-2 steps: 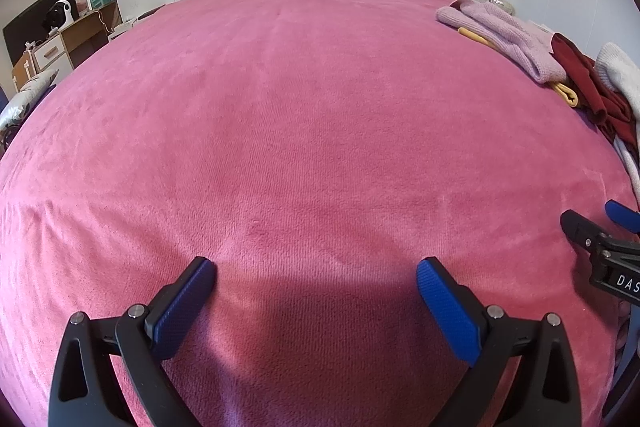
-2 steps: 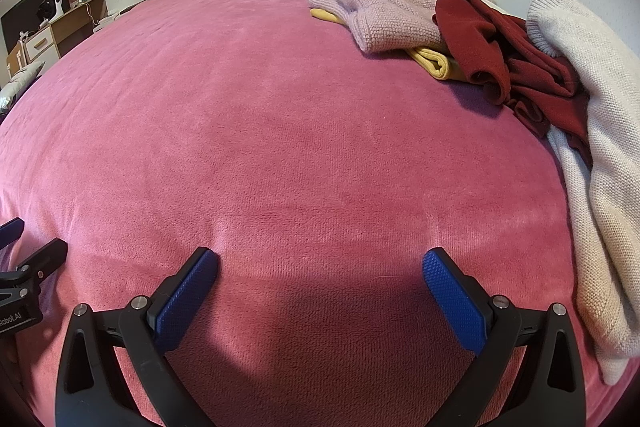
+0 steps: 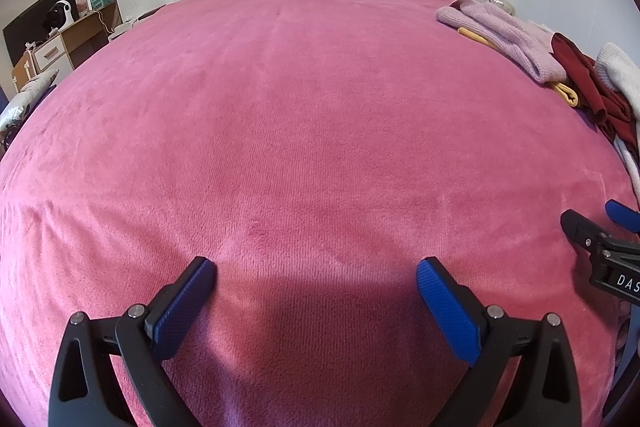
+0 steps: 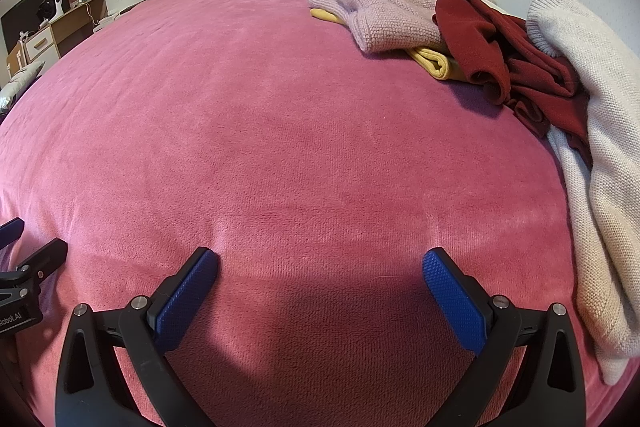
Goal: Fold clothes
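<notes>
Two blue-padded fingers of the left gripper (image 3: 316, 281) are seen spread wide in the left wrist view, jaws released, nothing between them, above the pink fleece bed cover (image 3: 312, 115). The clothes are piled at the bed's right edge: a lilac knit sweater (image 3: 508, 35) and a dark red garment (image 3: 588, 83).

In the right wrist view, the right gripper (image 4: 320, 269) is likewise held released and empty over the cover. A cream sweater (image 4: 596, 131) is draped beside the dark red garment, with a yellow garment (image 4: 432, 61) beneath the lilac one.

Both wrist views face the bed (image 3: 320, 107) headward, side by side.
</notes>
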A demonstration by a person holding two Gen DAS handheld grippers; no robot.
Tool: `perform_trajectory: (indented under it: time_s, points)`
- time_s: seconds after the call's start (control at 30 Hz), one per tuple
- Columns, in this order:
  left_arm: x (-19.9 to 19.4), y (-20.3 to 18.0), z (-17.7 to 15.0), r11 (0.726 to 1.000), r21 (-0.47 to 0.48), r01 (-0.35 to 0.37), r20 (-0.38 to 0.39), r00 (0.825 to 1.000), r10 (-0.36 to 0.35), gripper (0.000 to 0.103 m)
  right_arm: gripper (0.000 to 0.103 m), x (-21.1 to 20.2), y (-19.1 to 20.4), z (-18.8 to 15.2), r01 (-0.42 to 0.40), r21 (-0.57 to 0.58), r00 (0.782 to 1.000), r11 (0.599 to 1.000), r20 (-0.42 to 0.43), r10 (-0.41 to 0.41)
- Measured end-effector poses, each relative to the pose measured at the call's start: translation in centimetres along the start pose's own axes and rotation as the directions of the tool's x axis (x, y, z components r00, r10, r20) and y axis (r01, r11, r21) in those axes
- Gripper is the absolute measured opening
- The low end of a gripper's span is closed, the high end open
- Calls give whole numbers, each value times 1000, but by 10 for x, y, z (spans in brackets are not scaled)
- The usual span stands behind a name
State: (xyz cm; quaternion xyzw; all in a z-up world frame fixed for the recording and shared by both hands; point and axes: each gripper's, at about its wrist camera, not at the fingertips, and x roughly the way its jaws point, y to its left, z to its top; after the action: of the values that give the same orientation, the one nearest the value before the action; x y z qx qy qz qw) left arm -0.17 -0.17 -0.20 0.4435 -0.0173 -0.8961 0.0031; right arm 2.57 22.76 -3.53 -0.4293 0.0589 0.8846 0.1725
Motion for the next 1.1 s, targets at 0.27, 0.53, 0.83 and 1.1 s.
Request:
perform_trajectory:
  time_s: [0.27, 0.53, 0.83, 1.1]
  points:
    - [9, 5, -2, 1000, -2, 3, -2, 1000, -3, 103, 103, 0, 0, 0, 0, 0, 1000, 1000, 0, 0]
    - [9, 3, 0, 1000, -4, 6, -2, 1000, -6, 103, 103, 0, 0, 0, 0, 0, 1000, 1000, 0, 0]
    - [7, 2, -1, 1000, -4, 7, 0, 1000, -7, 103, 103, 0, 0, 0, 0, 0, 1000, 1000, -1, 0]
    - [7, 3, -3, 1000, -4, 6, 1, 1000, -6, 103, 103, 0, 0, 0, 0, 0, 1000, 1000, -1, 0]
